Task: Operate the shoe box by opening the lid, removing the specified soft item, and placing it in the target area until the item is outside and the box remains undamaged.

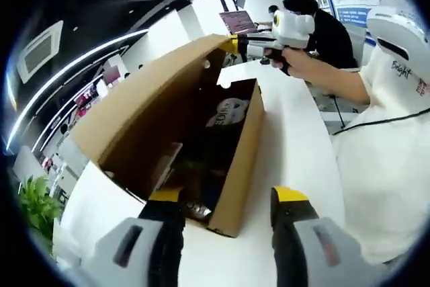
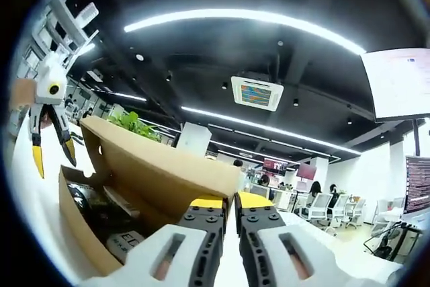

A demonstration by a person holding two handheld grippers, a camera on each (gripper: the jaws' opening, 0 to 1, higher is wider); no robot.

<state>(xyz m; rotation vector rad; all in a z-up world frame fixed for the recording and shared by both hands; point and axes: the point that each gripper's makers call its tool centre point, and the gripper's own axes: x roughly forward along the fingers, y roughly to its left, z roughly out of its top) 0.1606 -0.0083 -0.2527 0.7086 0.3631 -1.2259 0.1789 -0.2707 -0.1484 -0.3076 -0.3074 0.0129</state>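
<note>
A brown cardboard shoe box (image 1: 238, 166) stands open on a white table (image 1: 295, 139), its lid (image 1: 144, 102) tilted up and back. Inside lie dark soft items and a dark pouch with white print (image 1: 228, 111). My left gripper (image 1: 227, 196) is open, its yellow-tipped jaws astride the box's near end. My right gripper (image 1: 236, 45), held by a hand, pinches the lid's far corner. In the right gripper view the right gripper (image 2: 231, 201) is shut on the lid's edge (image 2: 161, 166). Above the box (image 2: 77, 226) on the left hangs the left gripper (image 2: 54, 154), open.
A green plant (image 1: 37, 206) stands beyond the table's edge. A person in black (image 1: 326, 28) sits behind a laptop (image 1: 238, 21) at the far end. The operator's white shirt (image 1: 390, 166) is close on the right. Office chairs and desks (image 2: 322, 206) lie beyond.
</note>
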